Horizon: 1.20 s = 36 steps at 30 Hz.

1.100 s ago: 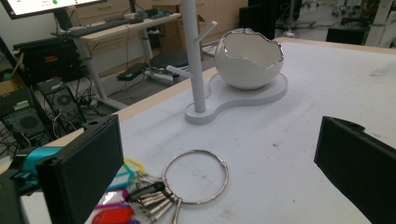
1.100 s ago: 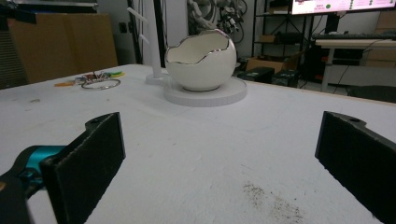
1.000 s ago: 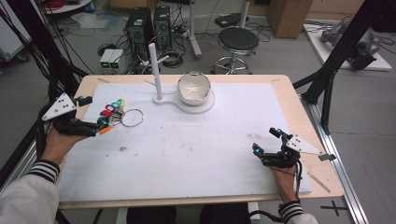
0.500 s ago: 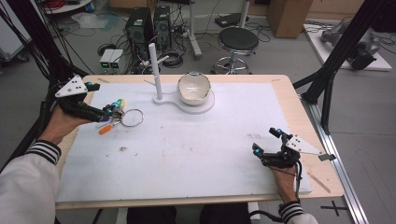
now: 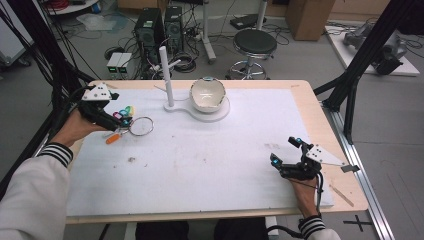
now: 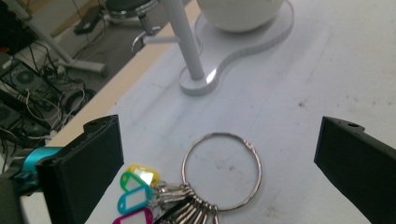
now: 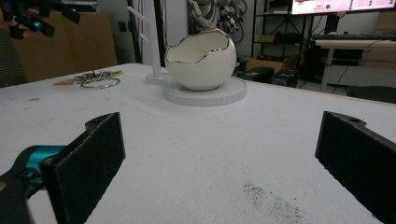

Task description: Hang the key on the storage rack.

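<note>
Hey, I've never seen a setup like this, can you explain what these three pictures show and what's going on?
A person at a table holds a hand-held two-jaw tool in each hand. One picture looks down from above; the other two come from cameras riding on each tool, looking out between its black jaws. The left gripper, jaws open, hovers over a key ring with coloured tags. The right gripper rests open, holding nothing. Farther back stand a white egg-shaped bowl and a white post on one shared base.
</note>
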Available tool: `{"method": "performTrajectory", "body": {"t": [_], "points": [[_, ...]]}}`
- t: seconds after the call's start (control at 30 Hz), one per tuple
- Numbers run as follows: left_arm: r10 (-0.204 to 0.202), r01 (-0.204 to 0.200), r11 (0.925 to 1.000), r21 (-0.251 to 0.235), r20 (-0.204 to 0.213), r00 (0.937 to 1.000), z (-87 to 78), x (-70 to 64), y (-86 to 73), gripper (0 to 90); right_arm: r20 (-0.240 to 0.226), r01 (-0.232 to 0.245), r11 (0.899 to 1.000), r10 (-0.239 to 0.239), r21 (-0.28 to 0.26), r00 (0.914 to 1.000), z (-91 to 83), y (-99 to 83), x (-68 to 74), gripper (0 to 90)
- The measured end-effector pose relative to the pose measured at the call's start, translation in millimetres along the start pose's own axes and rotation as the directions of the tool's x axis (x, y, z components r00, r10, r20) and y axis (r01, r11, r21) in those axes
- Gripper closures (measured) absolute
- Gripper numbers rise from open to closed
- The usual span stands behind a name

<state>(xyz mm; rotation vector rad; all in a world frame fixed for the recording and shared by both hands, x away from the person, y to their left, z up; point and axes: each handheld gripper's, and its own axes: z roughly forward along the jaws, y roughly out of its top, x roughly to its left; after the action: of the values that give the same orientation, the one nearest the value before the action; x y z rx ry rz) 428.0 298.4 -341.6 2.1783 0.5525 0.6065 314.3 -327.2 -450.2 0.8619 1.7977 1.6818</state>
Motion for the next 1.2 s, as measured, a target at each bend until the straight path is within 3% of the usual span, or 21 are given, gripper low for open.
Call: {"method": "performTrajectory", "body": {"t": [0.43, 0.47, 0.53, 0.67, 0.8, 0.97, 1.03, 1.1, 1.2], "points": [[0.022, -0.024, 0.9951, 0.096, 0.024, 0.9995, 9.8, -1.3, -5.4, 1.7, 0.001, -0.002, 1.0, 0.002, 0.001, 1.0, 0.0, 0.0, 0.2, 1.0], [0.025, -0.028, 0.9927, 0.117, 0.027, 0.9993, 10.4, -1.5, -5.2, 1.7, 0.002, -0.004, 1.0, 0.004, 0.001, 1.0, 0.1, 0.0, 0.2, 1.0], [0.068, -0.075, 0.9797, 0.186, 0.041, 0.9968, 14.0, -2.5, -2.6, 1.7, 0.0, -0.006, 1.0, 0.006, 0.003, 1.0, 0.0, 0.0, 0.5, 1.0], [0.1, -0.109, 0.9696, 0.219, 0.055, 0.9935, 23.9, -5.0, 3.1, 1.7, 0.001, -0.005, 1.0, 0.005, 0.003, 1.0, 0.0, 0.0, 0.5, 1.0], [0.101, -0.12, 0.9584, 0.259, 0.085, 0.9912, 36.3, -8.2, 3.4, 1.7, -0.001, -0.002, 1.0, 0.002, 0.004, 1.0, -0.2, 0.0, 0.4, 1.0], [0.101, -0.136, 0.9371, 0.321, 0.124, 0.9872, 48.8, -10.5, 5.7, 1.7, 0.0, -0.005, 1.0, 0.005, 0.003, 1.0, 0.0, 0.0, 0.3, 1.0], [0.102, -0.14, 0.9312, 0.337, 0.126, 0.9867, 53.7, -11.0, 7.4, 1.7, 0.0, -0.006, 1.0, 0.006, 0.003, 1.0, -0.1, 0.0, 0.4, 1.0], [0.092, -0.132, 0.9312, 0.34, 0.131, 0.9871, 58.3, -11.6, 7.7, 1.7, -0.001, -0.003, 1.0, 0.003, 0.004, 1.0, -0.1, 0.0, 0.4, 1.0], [0.085, -0.136, 0.9189, 0.37, 0.149, 0.9851, 64.8, -12.9, 5.0, 1.7, -0.001, -0.003, 1.0, 0.003, 0.004, 1.0, -0.1, 0.0, 0.4, 1.0]]}}
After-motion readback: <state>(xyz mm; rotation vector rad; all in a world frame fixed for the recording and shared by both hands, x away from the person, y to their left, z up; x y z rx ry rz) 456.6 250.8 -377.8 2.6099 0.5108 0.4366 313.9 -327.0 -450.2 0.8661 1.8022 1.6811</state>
